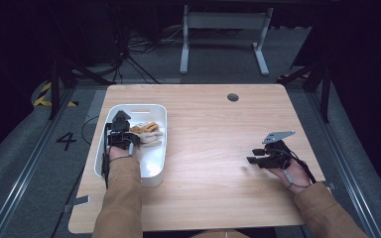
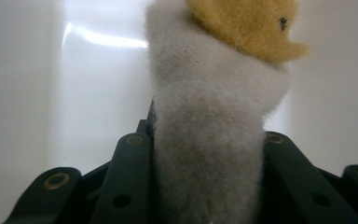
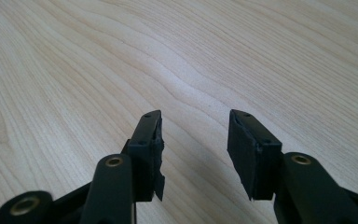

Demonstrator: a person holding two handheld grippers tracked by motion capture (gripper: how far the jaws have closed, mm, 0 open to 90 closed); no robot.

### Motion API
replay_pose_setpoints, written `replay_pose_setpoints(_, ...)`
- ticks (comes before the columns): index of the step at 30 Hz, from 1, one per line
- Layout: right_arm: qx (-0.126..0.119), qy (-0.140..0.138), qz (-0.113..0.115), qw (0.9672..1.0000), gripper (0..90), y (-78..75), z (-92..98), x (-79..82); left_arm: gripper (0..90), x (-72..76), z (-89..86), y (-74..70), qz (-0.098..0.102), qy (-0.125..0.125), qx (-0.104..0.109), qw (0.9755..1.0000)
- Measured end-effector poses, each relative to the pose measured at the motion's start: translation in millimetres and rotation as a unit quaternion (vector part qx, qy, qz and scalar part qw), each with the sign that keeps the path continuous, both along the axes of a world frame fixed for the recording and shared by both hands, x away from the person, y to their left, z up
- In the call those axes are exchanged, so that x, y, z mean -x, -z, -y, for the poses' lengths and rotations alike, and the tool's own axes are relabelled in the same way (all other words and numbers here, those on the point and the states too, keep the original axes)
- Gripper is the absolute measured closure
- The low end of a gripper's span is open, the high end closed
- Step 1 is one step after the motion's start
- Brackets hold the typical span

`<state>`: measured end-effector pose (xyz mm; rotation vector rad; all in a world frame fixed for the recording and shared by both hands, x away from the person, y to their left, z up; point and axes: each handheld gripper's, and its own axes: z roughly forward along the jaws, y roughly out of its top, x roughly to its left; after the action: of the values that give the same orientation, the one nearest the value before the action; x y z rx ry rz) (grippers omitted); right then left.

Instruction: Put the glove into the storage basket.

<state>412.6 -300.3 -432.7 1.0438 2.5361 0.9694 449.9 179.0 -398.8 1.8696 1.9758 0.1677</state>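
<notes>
Left tongs [image 1: 123,116] are inside the white plastic bin [image 1: 159,113], which sits at about nine o'clock on the wooden surface [image 1: 213,148] in the high view. In the left gripper view the jaws are pinching a plush toy [image 2: 214,116], its grey-white fleece pressed between the two black jaws and a tan-yellow part above it at about one o'clock, with the bin's glossy white wall behind. In the high view, tan and cream soft pieces [image 1: 148,134] lie in the bin just beside the left tongs at about three o'clock of them; whether they belong to the same toy cannot be told. The left hand [image 1: 120,152] and its tan sleeve enter over the bin's near rim. Right tongs [image 1: 250,156] are at about four o'clock on the surface, well apart from the bin, pointing toward nine o'clock. In the right gripper view their jaws are spread, with bare wood grain between the pads [image 3: 156,144].
</notes>
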Motion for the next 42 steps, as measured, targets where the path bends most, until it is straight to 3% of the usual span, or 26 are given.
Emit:
replay_pose_setpoints(9, 0.000, 0.001, -0.002, 1.0000, 55.5, 0.9, 1.1, -0.5, 69.6, -0.3, -3.6, 10.4, -0.013, -0.010, -0.004, 0.9999)
replay_pose_setpoints(15, -0.001, 0.003, 0.001, 1.0000, 55.3, 0.5, 2.1, 0.0, 69.0, 0.1, -2.2, 10.1, -0.014, 0.000, -0.011, 0.9998)
replay_pose_setpoints(19, 0.000, 0.003, 0.001, 1.0000, 55.1, 1.3, 2.3, -0.3, 68.2, -0.3, -1.4, 12.7, -0.027, 0.011, -0.015, 0.9995)
replay_pose_setpoints(23, 0.001, 0.003, 0.000, 1.0000, 55.0, 1.7, 2.5, -0.3, 65.9, 0.0, 0.0, 12.2, -0.022, 0.012, -0.023, 0.9994)
replay_pose_setpoints(26, -0.001, 0.004, 0.000, 1.0000, 54.6, 1.4, 2.8, -0.2, 63.6, -0.5, 0.1, 13.5, -0.025, 0.014, -0.014, 0.9995)
replay_pose_setpoints(28, 0.000, 0.004, 0.000, 1.0000, 54.5, 1.7, 3.0, -0.4, 57.5, -0.7, -0.9, 13.3, -0.025, 0.017, -0.007, 0.9995)
replay_pose_setpoints(30, 0.000, 0.004, -0.001, 1.0000, 54.2, 1.8, 3.2, -0.4, 44.9, 0.0, -1.9, 12.7, -0.013, 0.015, 0.007, 0.9998)
replay_pose_setpoints(33, -0.005, 0.003, -0.003, 1.0000, 54.0, 3.0, 3.6, -0.9, 27.6, -1.3, -3.2, 13.1, -0.021, 0.017, 0.026, 0.9993)
replay_pose_setpoints(35, -0.005, 0.003, -0.005, 1.0000, 54.0, 3.7, 3.8, -1.2, 24.7, -1.6, -2.0, 13.7, -0.026, 0.023, 0.012, 0.9993)
replay_pose_setpoints(42, -0.006, 0.003, -0.003, 1.0000, 54.0, 3.0, 3.7, -0.4, 15.6, -2.4, 2.9, 15.2, -0.034, 0.036, 0.007, 0.9987)
